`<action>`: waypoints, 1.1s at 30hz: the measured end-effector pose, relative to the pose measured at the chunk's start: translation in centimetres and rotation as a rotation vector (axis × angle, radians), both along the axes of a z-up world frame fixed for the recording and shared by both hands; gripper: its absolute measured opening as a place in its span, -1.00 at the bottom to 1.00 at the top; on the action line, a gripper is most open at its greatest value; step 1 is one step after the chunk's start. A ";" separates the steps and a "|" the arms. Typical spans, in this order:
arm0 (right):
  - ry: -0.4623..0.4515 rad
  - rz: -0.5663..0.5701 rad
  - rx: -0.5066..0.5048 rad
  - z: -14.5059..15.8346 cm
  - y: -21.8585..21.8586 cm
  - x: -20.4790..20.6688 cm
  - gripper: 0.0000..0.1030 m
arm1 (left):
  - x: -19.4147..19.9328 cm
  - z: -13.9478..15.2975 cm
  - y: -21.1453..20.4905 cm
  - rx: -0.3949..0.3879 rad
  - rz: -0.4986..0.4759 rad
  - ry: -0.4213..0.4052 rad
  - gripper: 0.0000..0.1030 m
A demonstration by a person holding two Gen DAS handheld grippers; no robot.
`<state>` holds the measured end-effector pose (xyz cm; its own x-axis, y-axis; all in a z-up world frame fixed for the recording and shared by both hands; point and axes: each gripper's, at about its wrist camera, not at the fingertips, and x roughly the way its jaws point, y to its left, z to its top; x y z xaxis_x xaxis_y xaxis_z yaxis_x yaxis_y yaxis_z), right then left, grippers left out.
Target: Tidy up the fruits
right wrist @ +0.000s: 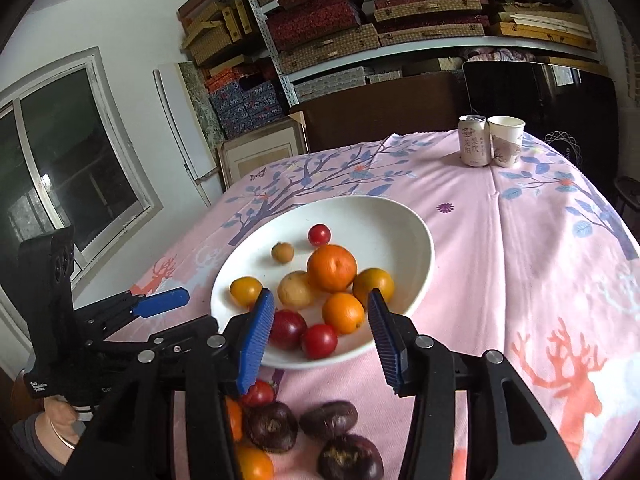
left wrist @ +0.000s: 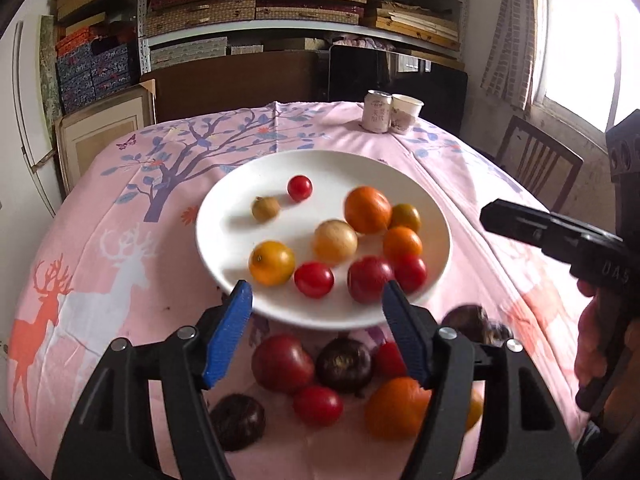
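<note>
A white plate (left wrist: 224, 240) (right wrist: 400, 224) on the pink tablecloth holds several oranges, red tomatoes and pale brown fruits. Loose fruit lies on the cloth in front of it: a red plum (left wrist: 282, 362), a dark purple mangosteen (left wrist: 344, 364), a small tomato (left wrist: 318, 404) and an orange (left wrist: 396, 408). More dark mangosteens (right wrist: 272, 426) show in the right wrist view. My left gripper (left wrist: 317, 290) hangs open over the plate's near rim, nothing between its blue pads. My right gripper (right wrist: 320, 298) is also open above the near rim, with plate fruit showing through the gap, untouched.
A drink can (left wrist: 378, 112) (right wrist: 474, 140) and a paper cup (left wrist: 406, 114) (right wrist: 506, 140) stand at the table's far edge. A wooden chair (left wrist: 540, 160) is beyond the right side. Shelves of boxes fill the back wall. A hand (left wrist: 592, 344) holds the right gripper.
</note>
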<state>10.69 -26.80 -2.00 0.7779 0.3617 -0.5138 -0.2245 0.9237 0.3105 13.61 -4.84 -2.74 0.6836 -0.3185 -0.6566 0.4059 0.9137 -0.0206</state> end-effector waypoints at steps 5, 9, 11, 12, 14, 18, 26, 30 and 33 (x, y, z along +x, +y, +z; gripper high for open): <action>0.034 -0.002 0.008 -2.4 -1.8 -4.3 -0.02 | -4.4 -1.6 1.9 0.070 -0.011 -0.020 0.28; 0.057 0.014 -0.013 -4.4 -1.6 -5.8 -0.03 | -4.4 -3.2 4.1 0.125 0.054 0.016 0.28; 0.041 0.017 -0.020 -4.3 -1.4 -6.1 -0.03 | -3.6 -4.0 4.9 0.136 0.086 0.068 0.27; 0.035 0.021 -0.016 -4.3 -1.5 -6.1 -0.03 | -3.1 -4.3 5.1 0.131 0.092 0.092 0.17; 0.046 0.020 -0.019 -4.4 -1.4 -5.9 -0.03 | -2.5 -4.8 5.1 0.142 0.092 0.120 -0.05; 0.047 0.021 0.001 -4.5 -1.7 -6.0 -0.03 | -1.8 -5.2 4.7 0.162 0.096 0.128 -0.23; 0.141 0.047 0.004 -5.5 -1.9 -5.6 -0.04 | -3.2 -3.4 6.1 0.037 0.099 0.028 -0.24; 0.161 0.072 -0.131 -5.9 0.5 -5.5 -0.07 | -3.1 -3.2 6.2 0.020 0.109 0.032 -0.24; 0.184 0.039 -0.200 -6.0 1.3 -4.5 -0.07 | -3.2 -3.0 6.1 0.020 0.104 0.032 -0.24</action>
